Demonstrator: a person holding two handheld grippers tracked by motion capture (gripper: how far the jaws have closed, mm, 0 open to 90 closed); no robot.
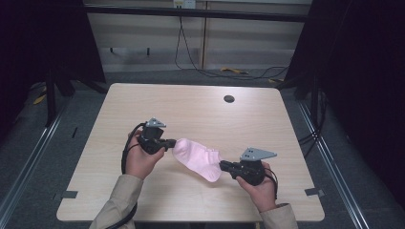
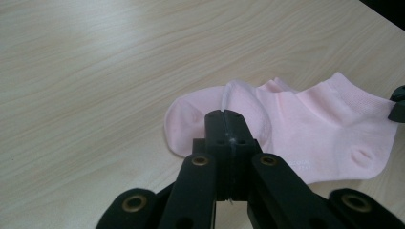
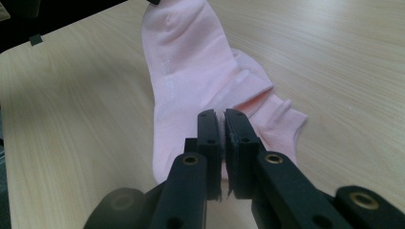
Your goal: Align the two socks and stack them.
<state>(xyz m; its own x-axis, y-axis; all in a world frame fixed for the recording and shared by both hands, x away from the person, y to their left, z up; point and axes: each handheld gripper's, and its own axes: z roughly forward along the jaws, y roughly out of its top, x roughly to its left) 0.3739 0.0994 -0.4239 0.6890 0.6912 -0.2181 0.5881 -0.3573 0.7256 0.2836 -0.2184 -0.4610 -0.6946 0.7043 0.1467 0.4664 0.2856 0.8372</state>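
Observation:
A pale pink ankle sock (image 1: 198, 160) lies stretched out across the front middle of the light wooden table (image 1: 191, 109). My left gripper (image 1: 169, 143) is at its left end, shut on a fold of the rounded toe (image 2: 224, 114). The sock (image 2: 305, 129) spreads away to the right in the left gripper view. My right gripper (image 1: 223, 165) is at the sock's right end. Its jaws stand nearly together with the cuff edge pinched between them (image 3: 222, 114), and the sock (image 3: 186, 71) runs away from them toward the far gripper. I cannot tell whether the sock touches the table.
A round dark hole (image 1: 229, 98) is set in the table's far part. Black tape marks (image 1: 313, 192) sit near the front corners. Cables (image 1: 229, 71) lie on the floor behind the table. Dark curtains flank both sides.

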